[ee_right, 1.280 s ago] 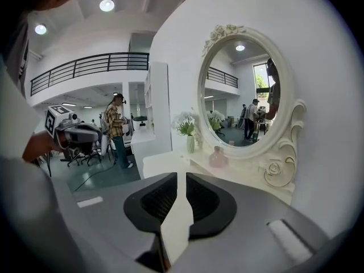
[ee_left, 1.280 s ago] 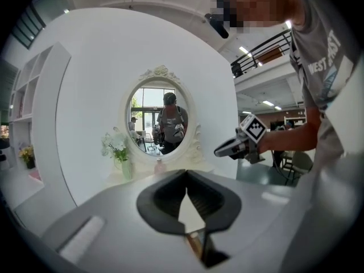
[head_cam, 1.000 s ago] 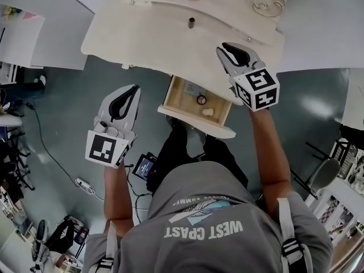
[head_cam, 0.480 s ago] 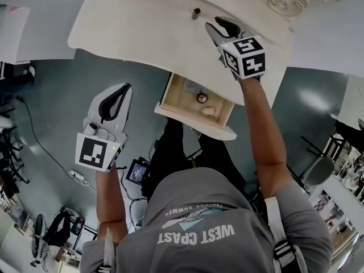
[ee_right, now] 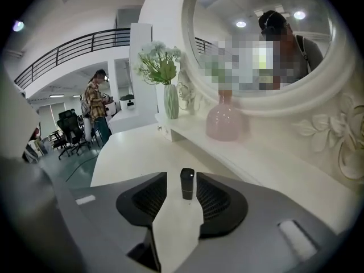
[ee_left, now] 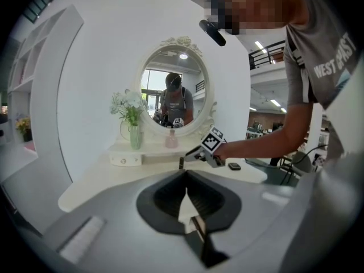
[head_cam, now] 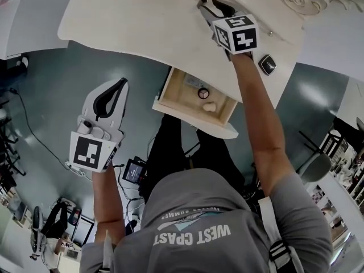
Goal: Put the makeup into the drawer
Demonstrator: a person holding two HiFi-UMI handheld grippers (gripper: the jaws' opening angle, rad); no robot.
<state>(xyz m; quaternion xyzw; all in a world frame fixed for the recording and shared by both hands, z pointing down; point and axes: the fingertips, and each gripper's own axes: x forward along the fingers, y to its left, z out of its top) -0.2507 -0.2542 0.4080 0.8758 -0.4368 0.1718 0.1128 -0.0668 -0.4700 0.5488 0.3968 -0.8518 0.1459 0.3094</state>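
Observation:
A small dark makeup tube [ee_right: 187, 183] stands upright on the white dressing table [head_cam: 142, 21]. My right gripper [ee_right: 182, 178] is open around it; its jaws have just been opening and the tube stands between the pads with a thin gap on each side. In the head view the right gripper [head_cam: 208, 3] reaches over the table's far side. The drawer [head_cam: 196, 118] below hangs open with a round item [head_cam: 203, 93] and a cream item [head_cam: 210, 107] inside. My left gripper [head_cam: 123, 83] is shut and empty, off the table's left front.
A dark compact [head_cam: 267, 65] lies on the table to the right of my right arm. A pink bottle [ee_right: 224, 121] and a vase of flowers [ee_right: 171, 100] stand on the raised shelf under the oval mirror [ee_left: 173, 92]. The floor lies below the left gripper.
The right gripper has moved away from the drawer, across the table to the tube, which now stands between its jaws. The left gripper has sunk a little toward the lower left.

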